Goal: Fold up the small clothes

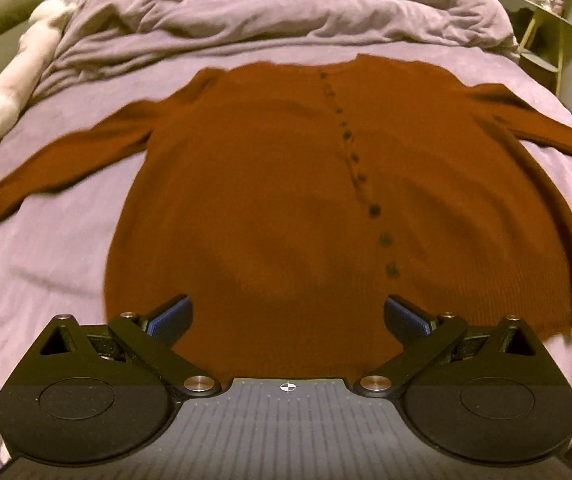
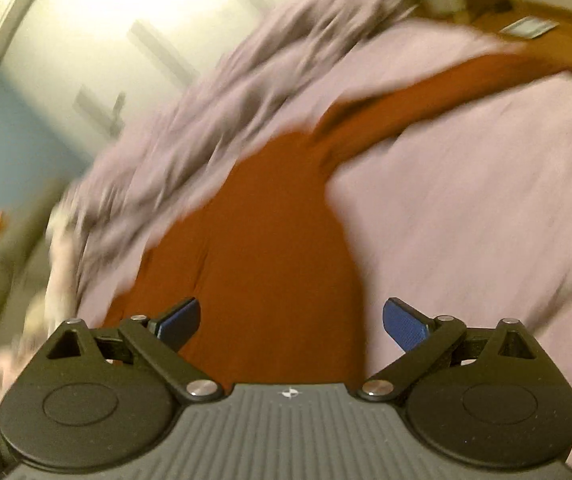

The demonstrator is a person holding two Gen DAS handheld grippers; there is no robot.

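Observation:
A rust-brown buttoned cardigan lies flat on the lilac bed sheet, front up, both sleeves spread out to the sides. A row of dark buttons runs down its front. My left gripper is open and empty, hovering over the cardigan's bottom hem. My right gripper is open and empty, above the cardigan's right side; its right sleeve stretches away. The right wrist view is motion-blurred.
A crumpled lilac duvet is bunched at the far end of the bed. A white plush toy lies at the bed's left edge. A pale chair stands beyond the bed's right corner. A wardrobe and wooden floor show behind.

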